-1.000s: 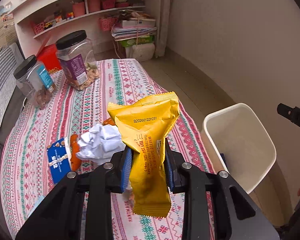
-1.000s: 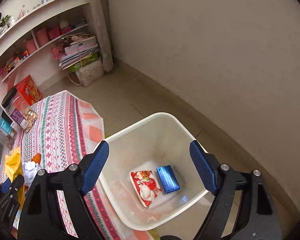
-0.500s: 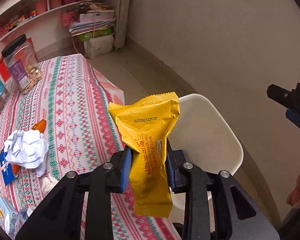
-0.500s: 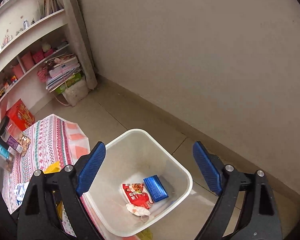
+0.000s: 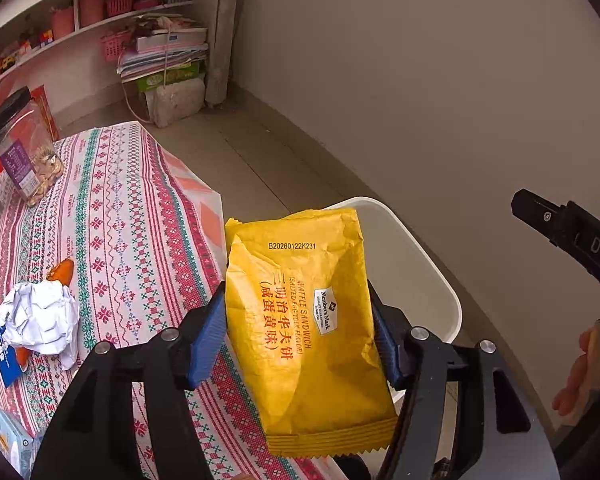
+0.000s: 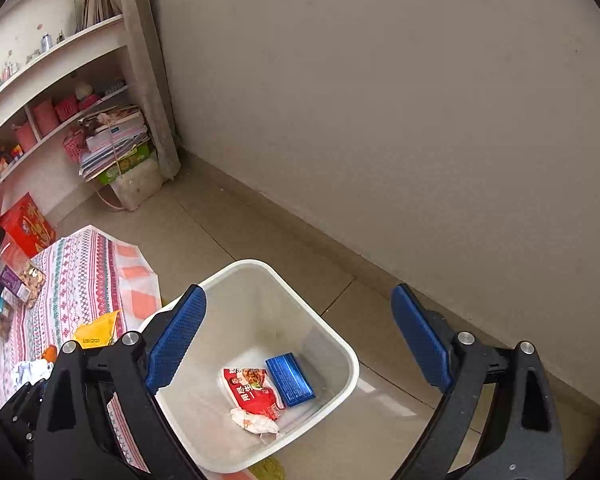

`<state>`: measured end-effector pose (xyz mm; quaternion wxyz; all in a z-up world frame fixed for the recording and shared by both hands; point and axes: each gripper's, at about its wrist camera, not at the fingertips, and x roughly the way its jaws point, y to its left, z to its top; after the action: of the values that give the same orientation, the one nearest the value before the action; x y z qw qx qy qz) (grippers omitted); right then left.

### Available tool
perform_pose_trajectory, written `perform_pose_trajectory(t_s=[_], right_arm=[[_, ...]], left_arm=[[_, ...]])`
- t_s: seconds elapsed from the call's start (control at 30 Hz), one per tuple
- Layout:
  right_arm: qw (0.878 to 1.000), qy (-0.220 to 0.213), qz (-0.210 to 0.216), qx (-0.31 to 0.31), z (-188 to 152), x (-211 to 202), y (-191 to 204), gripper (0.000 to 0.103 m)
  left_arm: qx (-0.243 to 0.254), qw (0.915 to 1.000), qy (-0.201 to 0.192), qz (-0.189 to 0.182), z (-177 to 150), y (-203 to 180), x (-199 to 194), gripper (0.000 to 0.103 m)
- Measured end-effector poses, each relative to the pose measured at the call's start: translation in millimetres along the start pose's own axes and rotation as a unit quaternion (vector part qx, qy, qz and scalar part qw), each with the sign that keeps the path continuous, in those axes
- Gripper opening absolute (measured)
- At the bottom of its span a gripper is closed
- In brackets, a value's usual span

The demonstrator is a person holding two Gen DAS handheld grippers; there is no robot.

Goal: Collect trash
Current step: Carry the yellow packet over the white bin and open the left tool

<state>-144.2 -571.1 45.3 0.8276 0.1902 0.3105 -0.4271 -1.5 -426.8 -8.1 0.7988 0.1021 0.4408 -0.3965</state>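
Observation:
A yellow waffle-sandwich wrapper [image 5: 308, 320] hangs between the blue pads of my left gripper [image 5: 298, 332], whose jaws now stand wide apart beside the wrapper's edges; it looks released. It is over the near rim of the white trash bin [image 5: 432, 280]. In the right wrist view the bin [image 6: 340, 344] holds a red packet [image 6: 252, 390], a blue packet [image 6: 290, 378] and crumpled paper. My right gripper [image 6: 298, 340] is open and empty above the bin. A crumpled white paper [image 5: 40, 320] lies on the table.
The table has a patterned red and green cloth [image 5: 120, 208]. On it stand a black-lidded jar [image 5: 20, 152], a blue card [image 5: 2, 356] and an orange scrap [image 5: 62, 272]. Shelves [image 5: 100, 20] and stacked papers stand at the back wall.
My left gripper carried the yellow wrapper from over the table to the bin's edge. Its jaws have opened wide, and the wrapper has turned flat-on. The right gripper rose slightly.

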Motion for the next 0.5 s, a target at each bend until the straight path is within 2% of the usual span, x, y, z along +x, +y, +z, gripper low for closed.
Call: perform_pose_trajectory(t_s=[0.07,0.17,0.27,0.3,0.4,0.5], right_arm=[[1.0,-0.011,-0.004,0.007,1.1,-4.1,-4.2,0.091],[1.0,-0.015,-0.017,0.016,2.6,-5.1,-13.6,0.091],[0.999,-0.011,-0.02,0.031,3.9,-4.0,-23.6,0.091],[0.999,-0.01,-0.021,0.034,4.6,-3.9,-25.9,0.091],[0.999,-0.014,-0.024,0.039,5.4,-5.6,-30.1,0.091],[0.999,-0.009,-0.022,0.033,4.5,-4.6,-29.6,0.093]], left_arm=[[-0.009,0.9998,-0.004,-0.016,3.7,2.5,-2.2,0.062],[-0.049,0.9968,0.003,-0.063,15.5,9.9,-3.4,0.065],[-0.073,0.9937,-0.002,-0.085,29.0,11.7,-7.3,0.079],[-0.072,0.9937,-0.007,-0.085,33.3,8.9,-9.0,0.086],[-0.059,0.9955,-0.017,-0.072,43.7,0.5,-14.9,0.087],[-0.027,0.9987,-0.03,-0.03,48.3,-7.1,-20.4,0.087]])
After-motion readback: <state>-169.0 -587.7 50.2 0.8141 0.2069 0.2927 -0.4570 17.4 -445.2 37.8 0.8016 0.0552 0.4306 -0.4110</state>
